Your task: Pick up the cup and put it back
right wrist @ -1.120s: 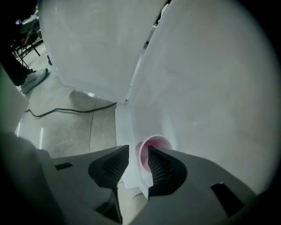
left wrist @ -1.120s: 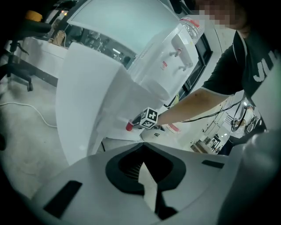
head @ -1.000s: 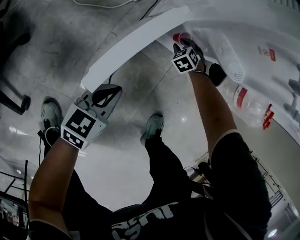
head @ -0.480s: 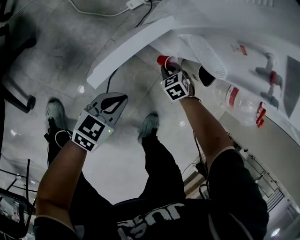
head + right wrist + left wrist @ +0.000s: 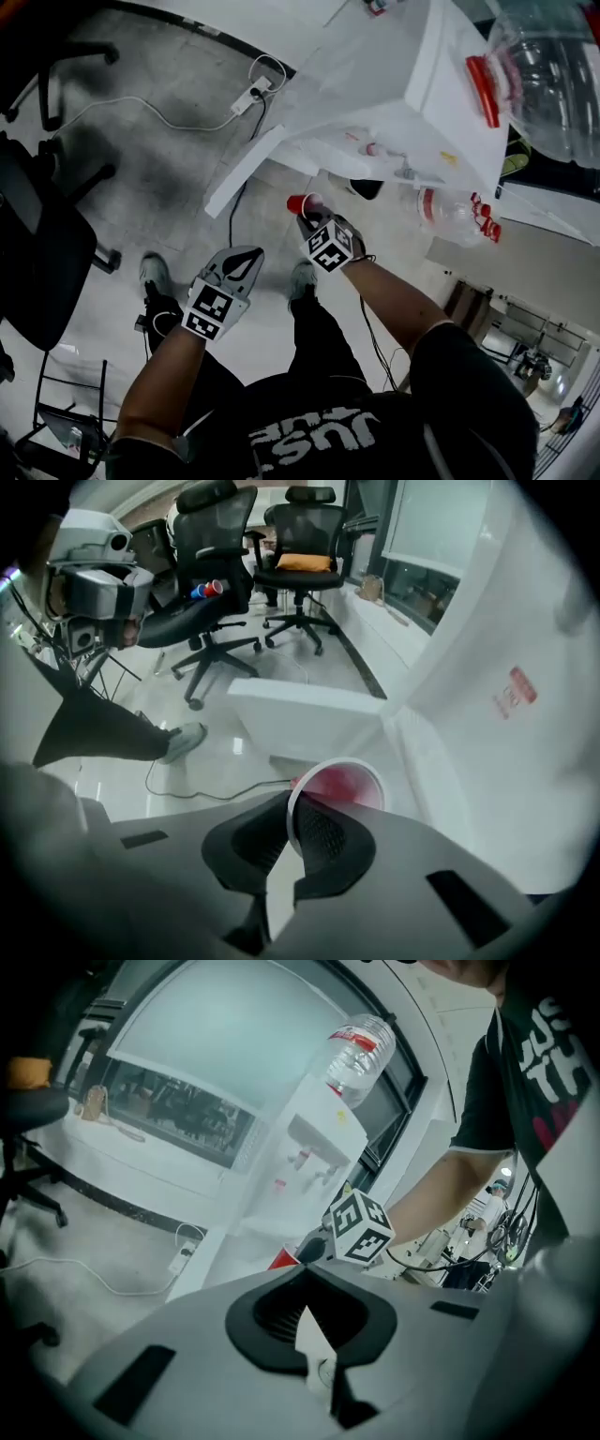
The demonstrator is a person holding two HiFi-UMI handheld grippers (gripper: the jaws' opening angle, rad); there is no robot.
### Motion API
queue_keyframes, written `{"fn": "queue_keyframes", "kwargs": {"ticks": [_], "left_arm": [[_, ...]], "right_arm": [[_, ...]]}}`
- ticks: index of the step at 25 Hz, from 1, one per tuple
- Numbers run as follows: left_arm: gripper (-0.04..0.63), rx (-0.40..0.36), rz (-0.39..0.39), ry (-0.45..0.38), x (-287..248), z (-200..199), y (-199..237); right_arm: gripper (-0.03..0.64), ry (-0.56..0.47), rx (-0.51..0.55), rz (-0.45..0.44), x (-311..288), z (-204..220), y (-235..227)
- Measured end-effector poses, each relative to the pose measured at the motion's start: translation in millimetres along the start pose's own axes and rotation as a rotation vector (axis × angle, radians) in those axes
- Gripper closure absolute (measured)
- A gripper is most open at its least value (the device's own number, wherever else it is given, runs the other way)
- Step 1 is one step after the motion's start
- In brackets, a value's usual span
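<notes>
A red cup (image 5: 300, 204) with a white rim hangs in the air just below the white water dispenser (image 5: 412, 103). My right gripper (image 5: 313, 223) is shut on it. In the right gripper view the two black pads (image 5: 323, 841) pinch the cup's (image 5: 339, 785) near rim, and its red inside faces the camera. My left gripper (image 5: 240, 266) is held lower left, over the floor, its jaws together on nothing. From the left gripper view I see the cup (image 5: 284, 1260) and the right gripper's marker cube (image 5: 359, 1227) ahead.
The dispenser carries a clear bottle (image 5: 553, 75), and another bottle (image 5: 450, 211) lies beside it. A long white panel (image 5: 242, 176) leans at its base. A power strip (image 5: 246, 98) with cable lies on the floor. Black office chairs (image 5: 37, 244) (image 5: 300, 536) stand around. The person's shoes (image 5: 155, 277) are below.
The right gripper has closed on the cup at the dispenser and drawn it back and down towards the person. The head view has swung up, showing more of the dispenser.
</notes>
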State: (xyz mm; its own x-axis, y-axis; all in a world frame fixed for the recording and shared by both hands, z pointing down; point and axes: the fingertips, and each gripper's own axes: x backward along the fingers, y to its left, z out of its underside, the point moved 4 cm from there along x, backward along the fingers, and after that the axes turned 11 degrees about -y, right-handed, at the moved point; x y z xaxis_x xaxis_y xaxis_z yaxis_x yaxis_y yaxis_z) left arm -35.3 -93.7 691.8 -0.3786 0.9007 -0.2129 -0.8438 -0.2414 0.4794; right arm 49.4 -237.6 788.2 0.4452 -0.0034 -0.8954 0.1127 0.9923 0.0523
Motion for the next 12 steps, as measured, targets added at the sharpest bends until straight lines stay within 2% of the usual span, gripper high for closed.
{"fn": "queue_keyframes", "kwargs": {"ticks": [6, 9, 12], "left_arm": [[0.588, -0.005, -0.013, -0.063, 56.5, -105.3, -34.9], [0.588, -0.06, -0.004, -0.104, 85.4, -166.2, -34.0], [0.588, -0.125, 0.023, -0.134, 112.4, -225.6, -31.9]], "right_arm": [[0.581, -0.051, 0.034, -0.032, 119.8, -77.4, 28.0], [0.581, -0.091, 0.069, -0.013, 172.1, -122.0, 32.5], [0.581, -0.156, 0.057, 0.029, 223.1, -173.0, 32.8]]}}
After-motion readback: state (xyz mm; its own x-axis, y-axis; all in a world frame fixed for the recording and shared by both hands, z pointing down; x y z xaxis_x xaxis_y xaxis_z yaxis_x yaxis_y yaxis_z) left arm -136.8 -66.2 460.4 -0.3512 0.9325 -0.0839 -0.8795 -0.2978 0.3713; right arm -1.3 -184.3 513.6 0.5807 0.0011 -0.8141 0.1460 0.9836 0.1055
